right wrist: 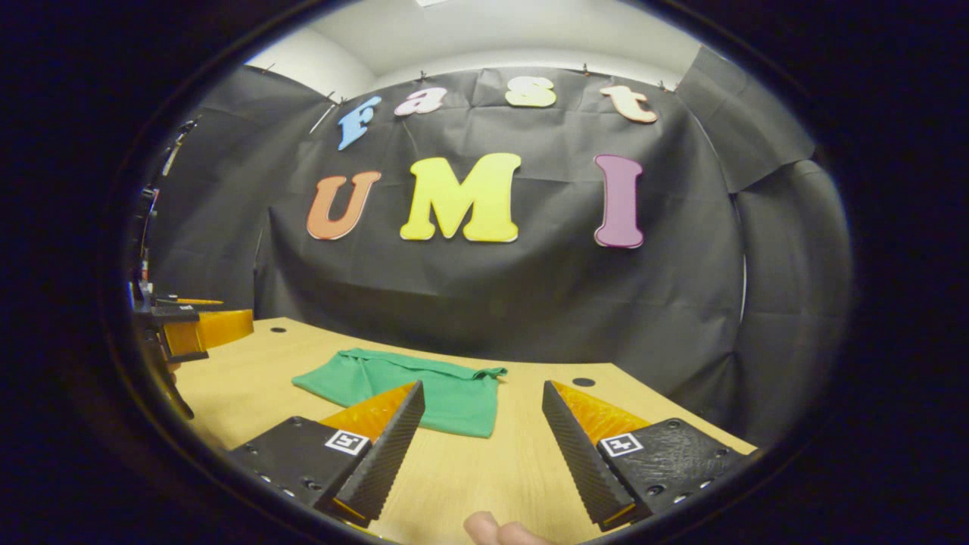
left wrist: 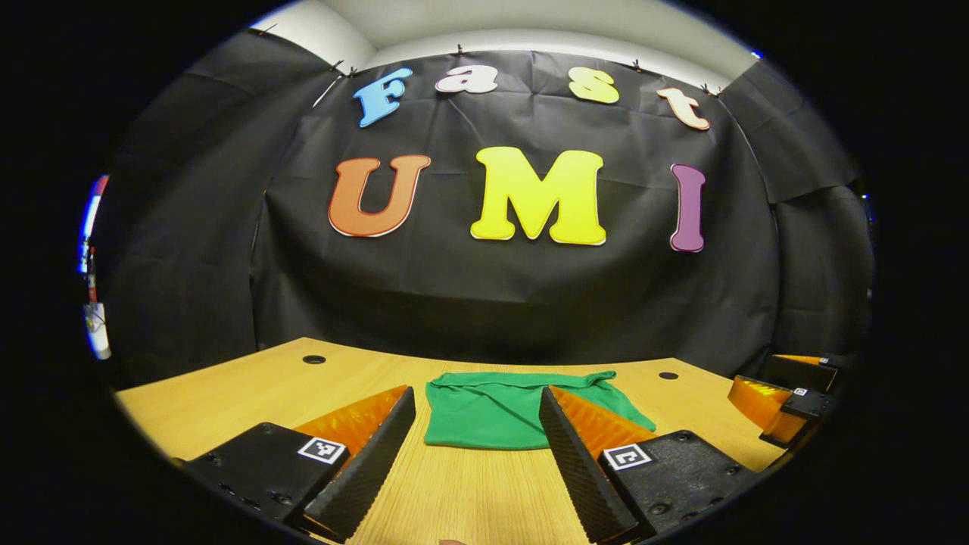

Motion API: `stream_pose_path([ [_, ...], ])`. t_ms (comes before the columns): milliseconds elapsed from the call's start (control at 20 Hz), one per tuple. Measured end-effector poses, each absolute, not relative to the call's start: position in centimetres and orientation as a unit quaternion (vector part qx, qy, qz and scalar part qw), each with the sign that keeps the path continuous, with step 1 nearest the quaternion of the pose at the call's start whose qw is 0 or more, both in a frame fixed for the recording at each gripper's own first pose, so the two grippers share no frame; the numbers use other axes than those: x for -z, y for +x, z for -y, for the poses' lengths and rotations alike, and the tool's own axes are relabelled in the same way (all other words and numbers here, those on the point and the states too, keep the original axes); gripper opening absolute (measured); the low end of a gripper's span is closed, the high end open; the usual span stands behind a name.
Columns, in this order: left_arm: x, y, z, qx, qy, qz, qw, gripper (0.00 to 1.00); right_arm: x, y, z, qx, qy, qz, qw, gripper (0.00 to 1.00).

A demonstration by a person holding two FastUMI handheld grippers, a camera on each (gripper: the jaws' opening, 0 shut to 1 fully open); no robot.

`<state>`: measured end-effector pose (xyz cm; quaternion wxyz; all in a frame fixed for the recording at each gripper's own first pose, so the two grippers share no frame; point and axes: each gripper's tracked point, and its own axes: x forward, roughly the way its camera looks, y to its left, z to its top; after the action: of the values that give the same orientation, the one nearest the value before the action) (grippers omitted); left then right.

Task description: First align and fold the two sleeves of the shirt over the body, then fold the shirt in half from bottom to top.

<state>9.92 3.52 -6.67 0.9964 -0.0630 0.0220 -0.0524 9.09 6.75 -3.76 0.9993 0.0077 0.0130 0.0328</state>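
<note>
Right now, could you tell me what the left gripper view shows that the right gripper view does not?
Left gripper view: the right hand-held gripper at its far right edge, and the green shirt square ahead. Right gripper view: the left hand-held gripper at its left edge, plus a fingertip at the bottom. Both: the shirt on the wooden table, own jaws open.
</note>
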Motion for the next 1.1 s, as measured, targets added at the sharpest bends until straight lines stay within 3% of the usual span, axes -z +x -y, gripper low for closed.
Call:
stream_pose_path([
  [200, 4.4, 7.3, -2.6, 0.072, -0.073, -0.041, 0.994, 1.00, 0.9, 5.3, -3.2, 0.007, 0.024, -0.025, 0.999, 0.95],
  [400, 3.5, 4.7, -4.0, 0.048, -0.075, -0.054, 0.995, 1.00, -0.4, 1.5, -2.7, -0.004, 0.005, -0.017, 1.000, 0.95],
  [650, 1.9, 2.7, -1.4, 0.086, -0.091, -0.051, 0.991, 1.00, -2.2, -1.2, -5.3, -0.048, 0.004, -0.016, 0.999, 0.96],
  [1100, 2.1, 2.7, -1.3, 0.084, -0.091, -0.045, 0.991, 1.00, -2.6, -1.5, -5.7, -0.057, -0.015, -0.003, 0.998, 0.95],
])
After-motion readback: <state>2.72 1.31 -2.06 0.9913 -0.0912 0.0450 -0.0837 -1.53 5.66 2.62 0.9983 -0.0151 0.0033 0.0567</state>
